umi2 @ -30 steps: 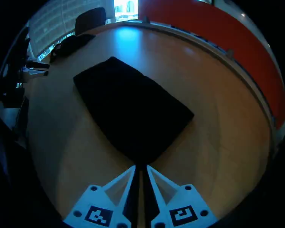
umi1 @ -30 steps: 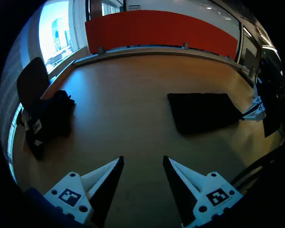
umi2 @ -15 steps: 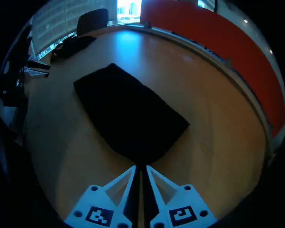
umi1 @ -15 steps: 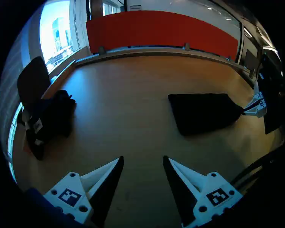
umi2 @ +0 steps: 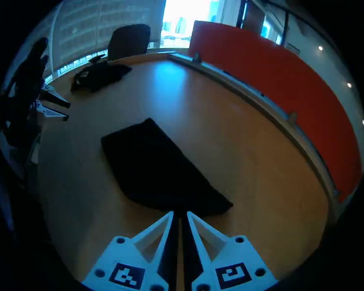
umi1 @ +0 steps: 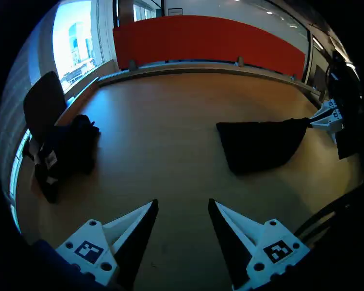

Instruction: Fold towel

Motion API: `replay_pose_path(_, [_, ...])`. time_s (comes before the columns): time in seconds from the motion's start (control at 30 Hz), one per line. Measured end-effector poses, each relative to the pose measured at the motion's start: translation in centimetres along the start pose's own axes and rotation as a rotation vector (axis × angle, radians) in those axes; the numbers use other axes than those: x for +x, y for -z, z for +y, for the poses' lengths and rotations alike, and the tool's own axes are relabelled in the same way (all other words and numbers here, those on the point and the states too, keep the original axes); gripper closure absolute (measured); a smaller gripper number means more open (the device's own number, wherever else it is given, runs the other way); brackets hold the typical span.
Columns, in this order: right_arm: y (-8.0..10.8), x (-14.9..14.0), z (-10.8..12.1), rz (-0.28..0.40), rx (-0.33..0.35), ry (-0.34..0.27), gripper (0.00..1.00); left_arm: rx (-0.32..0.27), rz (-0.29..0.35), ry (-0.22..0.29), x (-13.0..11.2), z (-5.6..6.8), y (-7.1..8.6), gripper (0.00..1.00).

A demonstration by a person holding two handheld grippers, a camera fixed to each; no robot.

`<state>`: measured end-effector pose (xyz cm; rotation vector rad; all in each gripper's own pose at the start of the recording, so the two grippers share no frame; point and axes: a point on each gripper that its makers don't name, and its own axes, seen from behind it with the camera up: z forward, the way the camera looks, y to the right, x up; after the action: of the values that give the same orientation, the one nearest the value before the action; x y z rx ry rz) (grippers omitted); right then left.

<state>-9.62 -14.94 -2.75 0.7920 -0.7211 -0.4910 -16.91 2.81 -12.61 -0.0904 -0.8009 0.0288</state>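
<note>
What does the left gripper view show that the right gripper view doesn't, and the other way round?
Left gripper view: the left tool up close, open, with wooden table ahead, and a side look at the towel, one corner held up by the right tool. Right gripper view: the right tool up close, shut on that towel corner, and the left tool far off. Both share: towel, table, chair, black bag, red partition.
</note>
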Motion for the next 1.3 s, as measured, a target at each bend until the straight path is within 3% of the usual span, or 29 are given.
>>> replay_pose_path(0.37, [0.3, 5.3, -0.3, 0.083, 0.018, 0.075, 0.94, 0.004, 0.001, 0.010, -0.1, -0.1, 0.5, 0.25])
replay_pose_path(0.63, [-0.1, 6.6, -0.8, 0.086, 0.036, 0.120, 0.93, 0.001, 0.002, 0.018, -0.1, 0.0, 0.7, 0.25])
replay_pose_path(0.93, [-1.6, 8.3, -2.1, 0.084, 0.074, 0.160, 0.93, -0.015, 0.009, 0.028, -0.1, 0.1, 0.9, 0.25])
replay_pose_path(1.3, [-4.4, 10.6, -5.4, 0.079, 0.148, 0.210, 0.93, -0.017, 0.012, 0.054, -0.5, -0.4, 1.3, 0.25])
